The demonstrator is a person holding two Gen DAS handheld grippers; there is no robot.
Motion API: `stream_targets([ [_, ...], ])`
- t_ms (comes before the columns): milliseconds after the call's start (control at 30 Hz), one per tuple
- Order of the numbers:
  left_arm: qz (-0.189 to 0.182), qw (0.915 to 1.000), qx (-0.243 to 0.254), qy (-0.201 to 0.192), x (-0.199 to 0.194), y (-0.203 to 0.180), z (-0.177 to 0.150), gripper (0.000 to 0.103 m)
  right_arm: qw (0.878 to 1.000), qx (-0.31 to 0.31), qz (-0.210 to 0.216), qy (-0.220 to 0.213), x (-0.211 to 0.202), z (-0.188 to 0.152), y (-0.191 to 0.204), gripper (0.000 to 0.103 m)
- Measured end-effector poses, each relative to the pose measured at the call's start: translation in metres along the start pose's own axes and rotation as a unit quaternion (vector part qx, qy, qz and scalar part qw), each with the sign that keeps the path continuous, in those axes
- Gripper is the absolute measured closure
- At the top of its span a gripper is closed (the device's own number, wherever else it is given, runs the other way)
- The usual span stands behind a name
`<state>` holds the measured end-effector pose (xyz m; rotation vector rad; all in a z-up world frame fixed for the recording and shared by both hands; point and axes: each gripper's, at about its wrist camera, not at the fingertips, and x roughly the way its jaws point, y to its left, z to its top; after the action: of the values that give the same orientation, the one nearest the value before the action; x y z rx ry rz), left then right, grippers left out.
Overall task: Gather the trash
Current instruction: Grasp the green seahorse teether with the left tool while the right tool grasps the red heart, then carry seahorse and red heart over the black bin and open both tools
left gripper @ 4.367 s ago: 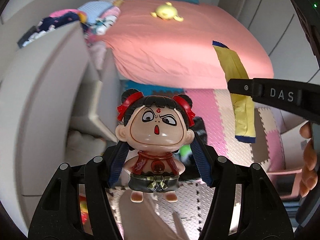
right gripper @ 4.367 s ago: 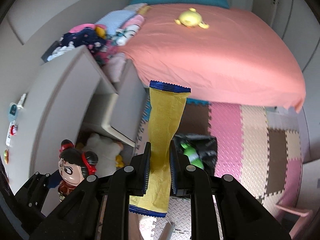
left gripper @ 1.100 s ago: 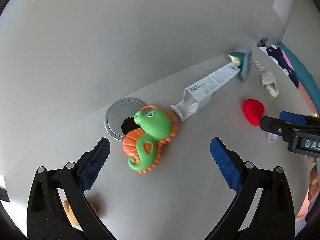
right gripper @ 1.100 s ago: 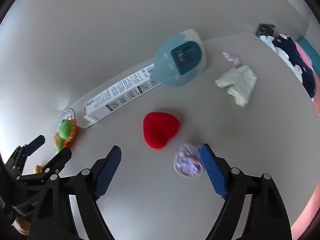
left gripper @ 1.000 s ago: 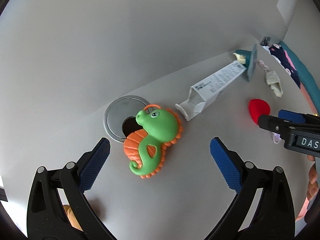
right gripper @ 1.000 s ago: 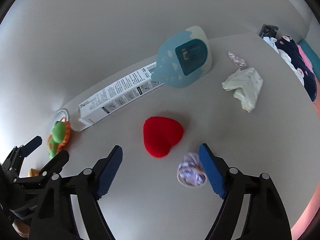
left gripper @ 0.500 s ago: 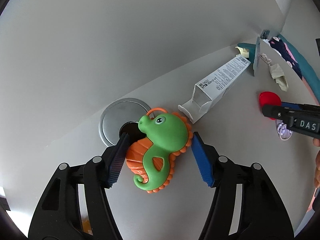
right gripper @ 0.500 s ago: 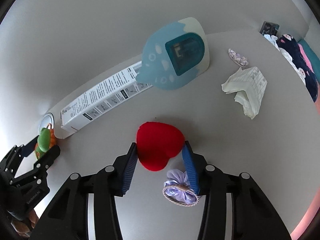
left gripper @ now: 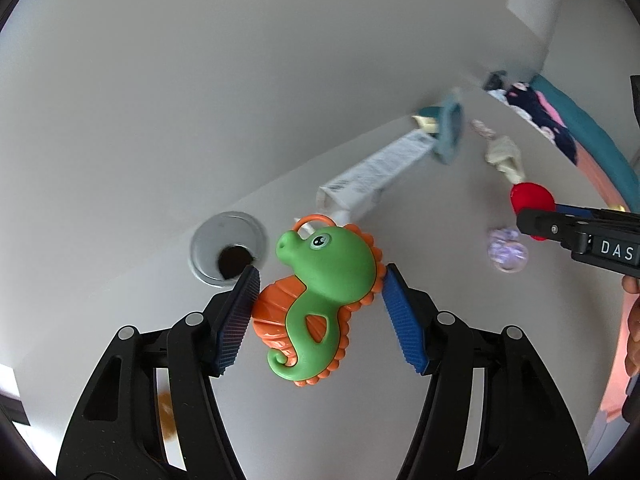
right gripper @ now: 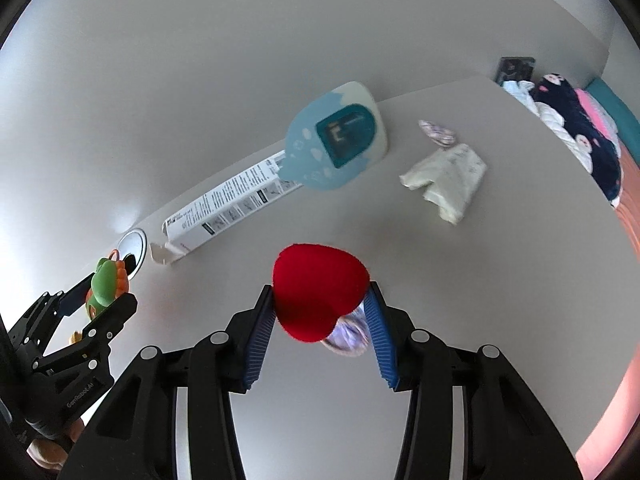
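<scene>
A green-and-orange plastic seahorse toy [left gripper: 320, 304] is clamped in the left gripper [left gripper: 318, 312] beside the desk's metal grommet hole [left gripper: 228, 252]. A red plush heart [right gripper: 318, 296] is pinched by the right gripper [right gripper: 318, 320] mid-desk; being soft and rounded, it could slip out.

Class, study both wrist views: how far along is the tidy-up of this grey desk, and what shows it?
Nothing visibly finished. In hand: the left tool is shut on the green seahorse toy, the right tool on the red plush heart, both apparently lifted. Left on the desk: the open white carton, crumpled paper, purple scrunchie and blue card.
</scene>
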<state>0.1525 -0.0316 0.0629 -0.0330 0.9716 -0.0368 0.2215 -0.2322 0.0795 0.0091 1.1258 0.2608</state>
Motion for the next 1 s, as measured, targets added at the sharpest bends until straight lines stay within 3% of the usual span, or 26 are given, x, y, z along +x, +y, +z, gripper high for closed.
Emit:
stream_targets([
  [300, -0.039, 0.9982, 0.043, -0.014, -0.036, -0.079, -0.024, 0.041, 0.999, 0.039, -0.010, -0.032, -0.056, -0.044, -0.054, 0.056],
  [567, -0.091, 0.9912, 0.095, -0.019, -0.065, -0.165, -0.062, 0.041, 0.994, 0.080, -0.028, -0.062, -0.114, -0.117, -0.113, 0.056],
  [700, -0.117, 0.9840, 0.133, -0.018, -0.078, -0.218, -0.084, 0.041, 0.990, 0.114, -0.039, -0.075, -0.136, -0.155, -0.150, 0.056],
  [1000, -0.180, 0.9566, 0.230, 0.003, -0.096, -0.345, -0.148, 0.041, 0.970, 0.209, -0.080, -0.092, -0.184, -0.260, -0.248, 0.056],
])
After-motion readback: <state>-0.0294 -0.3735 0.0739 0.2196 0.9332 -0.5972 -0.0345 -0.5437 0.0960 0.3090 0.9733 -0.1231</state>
